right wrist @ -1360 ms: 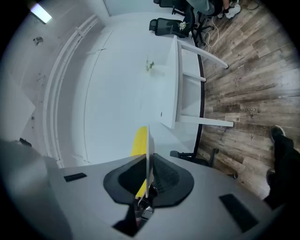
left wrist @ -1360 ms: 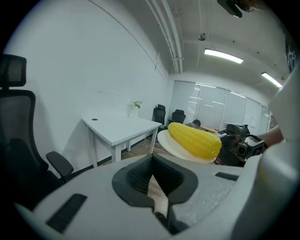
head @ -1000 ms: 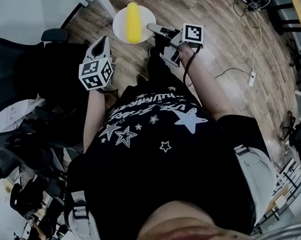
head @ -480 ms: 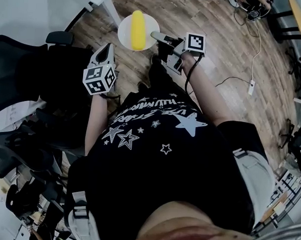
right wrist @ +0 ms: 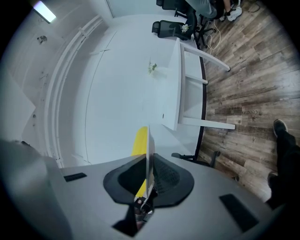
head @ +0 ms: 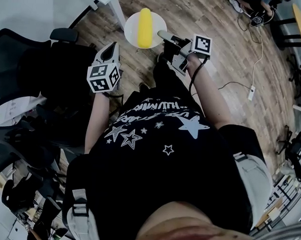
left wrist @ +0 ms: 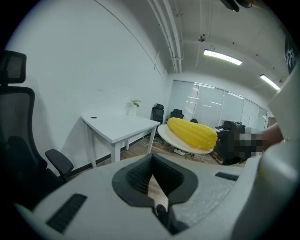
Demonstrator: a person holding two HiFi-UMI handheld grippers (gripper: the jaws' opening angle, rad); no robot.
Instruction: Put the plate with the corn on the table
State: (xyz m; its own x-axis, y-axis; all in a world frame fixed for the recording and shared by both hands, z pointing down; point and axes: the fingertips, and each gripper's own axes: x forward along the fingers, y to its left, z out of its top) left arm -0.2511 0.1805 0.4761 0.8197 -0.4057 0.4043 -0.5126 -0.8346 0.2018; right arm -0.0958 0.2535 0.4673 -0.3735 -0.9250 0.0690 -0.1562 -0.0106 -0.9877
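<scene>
Item in carriage: plate [head: 130, 29] bearing corn [head: 145, 21], rim clenched by right gripper [head: 162, 36], over the floor just off the white table [left wrist: 119, 125] corner; left gripper [head: 111, 49] closed, empty; next, likely lift over table edge, lower level; rim-in-pads grip visible in right gripper view only.

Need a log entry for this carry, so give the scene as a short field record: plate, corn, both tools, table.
plate: white, held level above the wood floor, not yet on the table
corn: yellow cob lying on the plate
right tool: shut on the plate's rim
left tool: jaws together, nothing between them, apart from the plate
table: white, by the wall, apart from the plate
</scene>
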